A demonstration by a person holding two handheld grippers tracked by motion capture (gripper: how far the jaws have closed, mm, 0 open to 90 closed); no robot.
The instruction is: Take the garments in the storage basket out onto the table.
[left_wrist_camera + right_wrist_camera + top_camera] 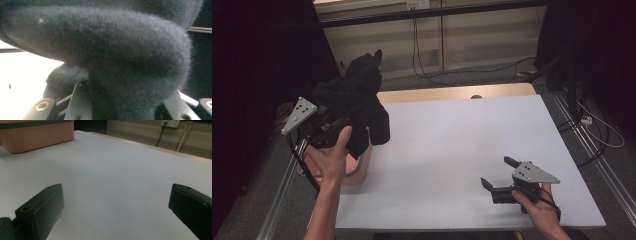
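Left claw (pixel 343 116) raised at the counter's left edge, clamped on a black cloth (pixel 357 97); cloth bunched up, upper part standing above the claw, lower folds drooping over a tan bin (pixel 362 167). Bin sits at the left edge of the counter (pixel 452 145), just under the cloth and partly hidden by hand and fabric. In the left gripper view, fuzzy dark fabric (pixel 120 57) pressed between the jaws right up against the lens, jaws partly closed around the bundle. Right claw (pixel 498 172) low over the counter's near right corner, well apart from the cloth and bin, pointing left across the white sheet. In the right gripper view, jaws spread wide with nothing between them, bare white surface (pixel 112 182) beneath; bin corner (pixel 37 137) seen at far upper left. Whether the right claw touches the counter: cannot tell. Wall cables and socket beyond the far edge.
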